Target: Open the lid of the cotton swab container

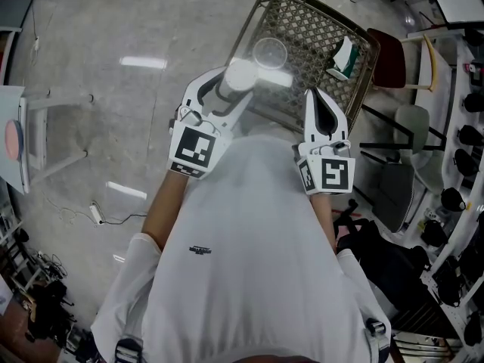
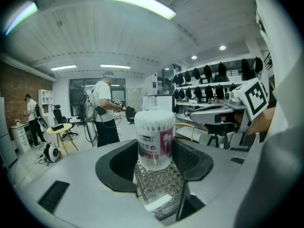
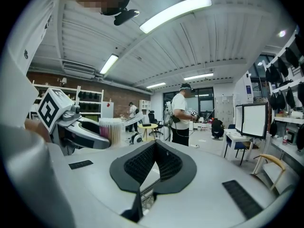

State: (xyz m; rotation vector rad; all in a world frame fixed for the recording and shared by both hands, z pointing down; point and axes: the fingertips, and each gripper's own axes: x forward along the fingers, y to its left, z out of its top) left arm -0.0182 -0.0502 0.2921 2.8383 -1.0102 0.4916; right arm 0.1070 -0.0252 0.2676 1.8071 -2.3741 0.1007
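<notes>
The left gripper [image 1: 231, 89] has its jaws spread wide and clamped on the cotton swab container [image 1: 240, 74]. In the left gripper view the container [image 2: 154, 139] stands upright in the centre of the frame, a dark pad pressing low on each side of it and the white swab tips showing through the clear wall near its top. A thin clear cap seems to sit over those tips, though I cannot tell for certain.

The right gripper [image 1: 321, 116], at centre right of the head view, is fully closed on nothing; in its own view the pads [image 3: 137, 163] meet with only floor between them.

Behind the container, in the upper centre of the head view, lies a wire mesh seat [image 1: 318, 36] with a clear round thing [image 1: 270, 51] on it; whether that is a lid is unclear.

If the cap is on, the step needs the right jaws opened first, brought level across the top rim and closed on the cap alone. The left grip should keep low on the body so the thin wall does not buckle and the swabs do not spill.
</notes>
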